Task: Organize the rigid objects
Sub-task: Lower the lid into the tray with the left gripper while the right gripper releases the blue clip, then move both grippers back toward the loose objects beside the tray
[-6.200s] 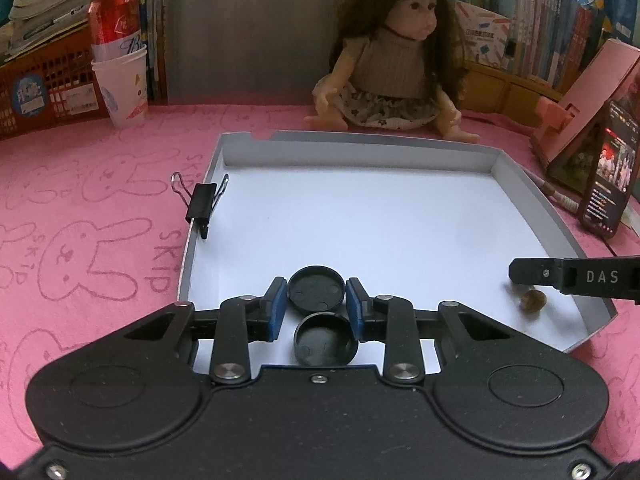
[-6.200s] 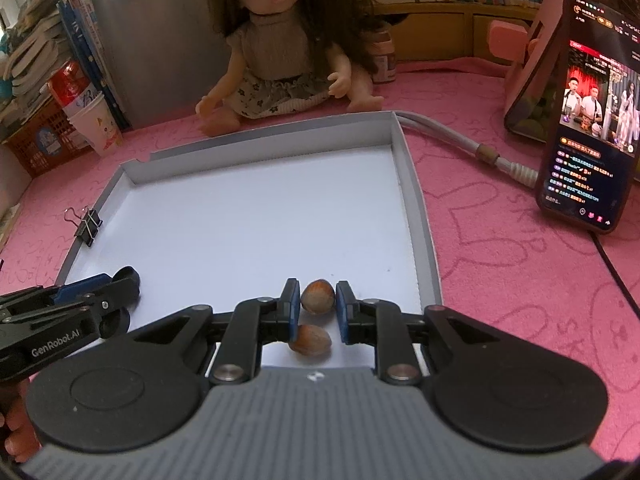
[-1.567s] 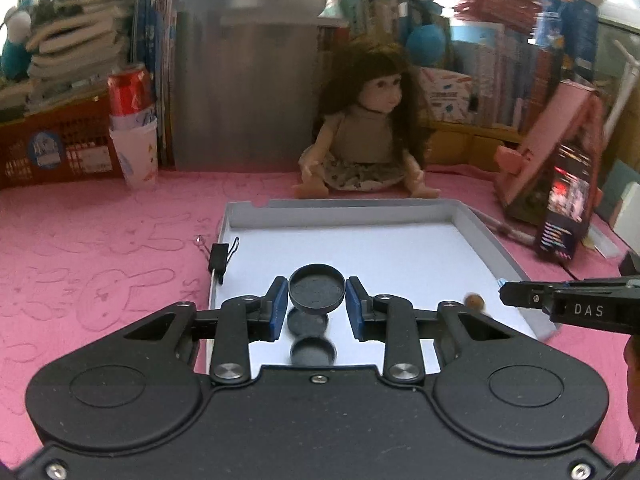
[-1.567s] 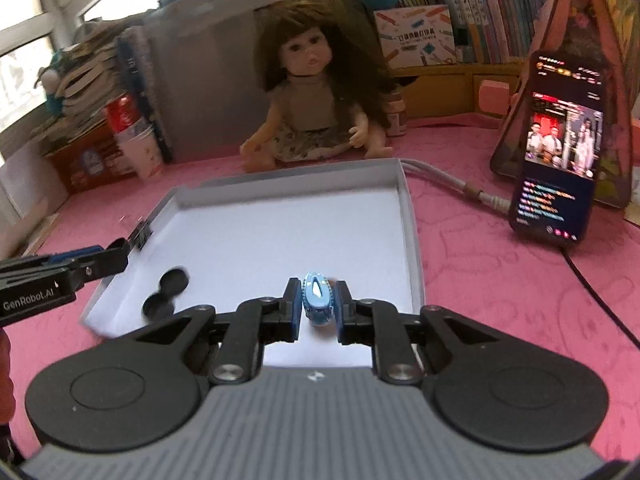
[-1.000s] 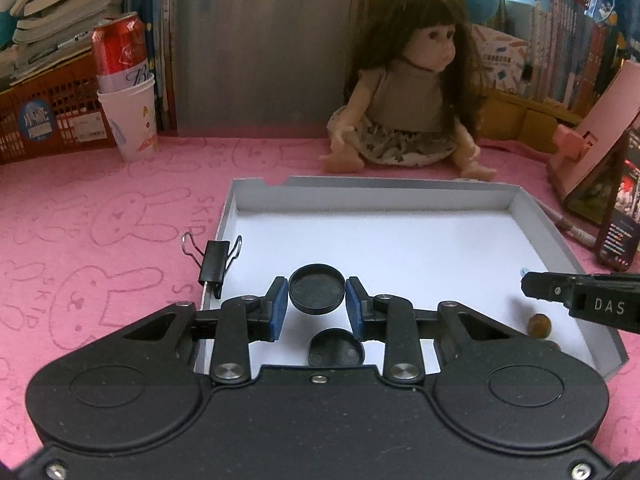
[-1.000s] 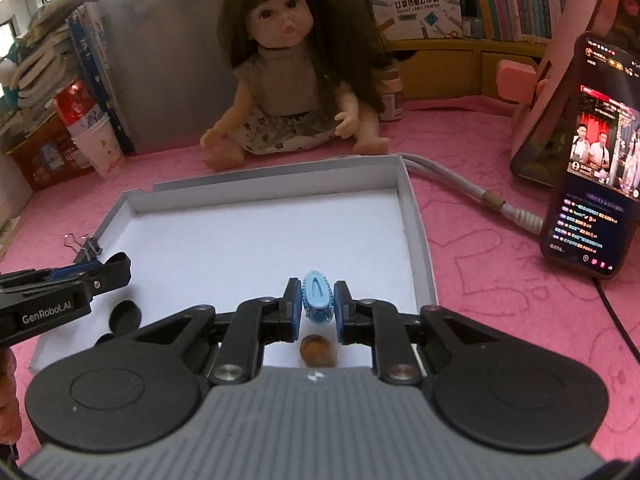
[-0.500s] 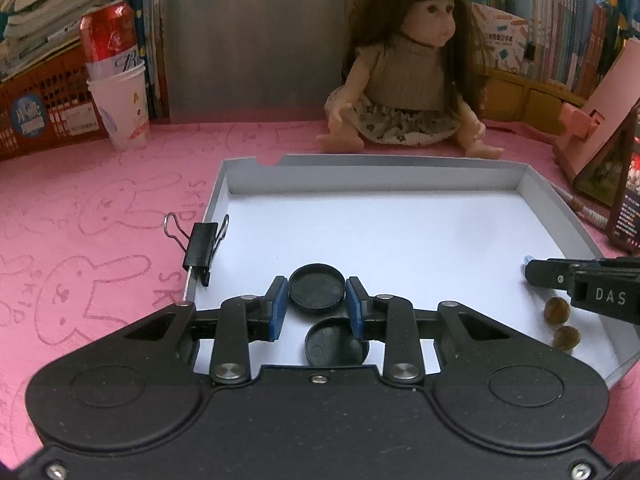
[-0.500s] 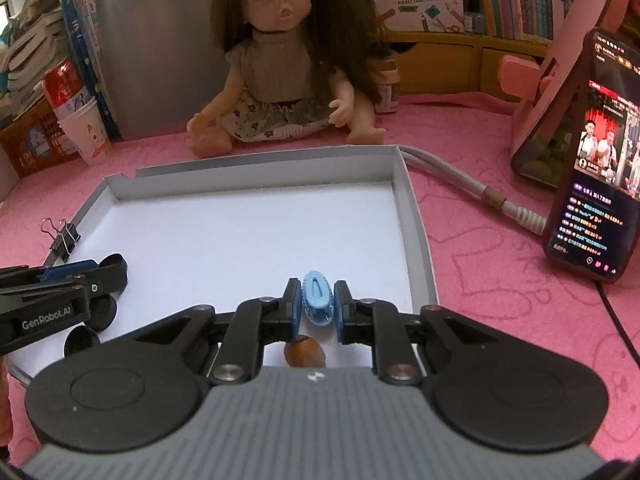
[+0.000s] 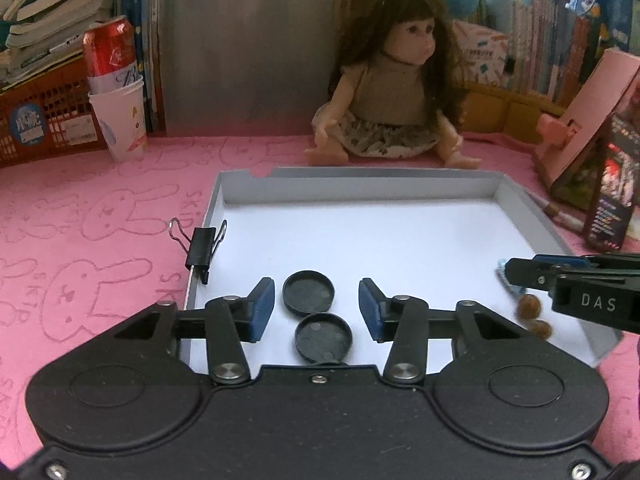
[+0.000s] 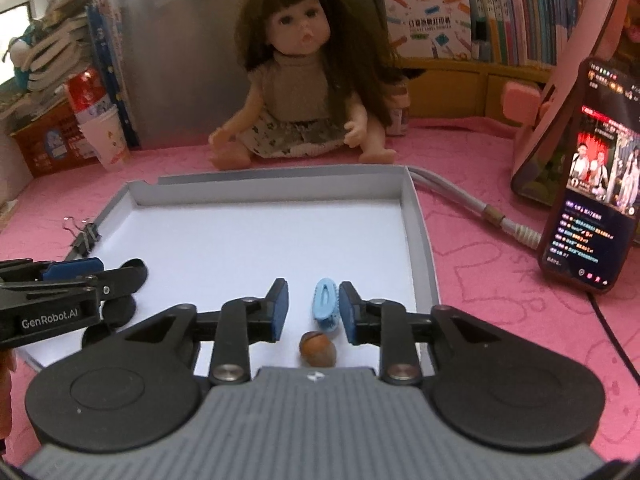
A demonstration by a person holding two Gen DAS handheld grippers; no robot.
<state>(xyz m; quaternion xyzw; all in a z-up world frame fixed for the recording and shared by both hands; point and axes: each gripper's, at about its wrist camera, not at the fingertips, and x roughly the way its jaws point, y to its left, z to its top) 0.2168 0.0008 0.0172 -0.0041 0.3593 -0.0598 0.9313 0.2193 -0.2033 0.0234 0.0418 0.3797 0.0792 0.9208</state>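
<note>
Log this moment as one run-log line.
left tongs: just opened, black cap released | right tongs: just opened, blue clip released | both in tray

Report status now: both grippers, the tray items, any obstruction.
Left gripper just opened, black cap loose between jaws. Right gripper just opened, blue clip released in tray. Nothing in the way.
</note>
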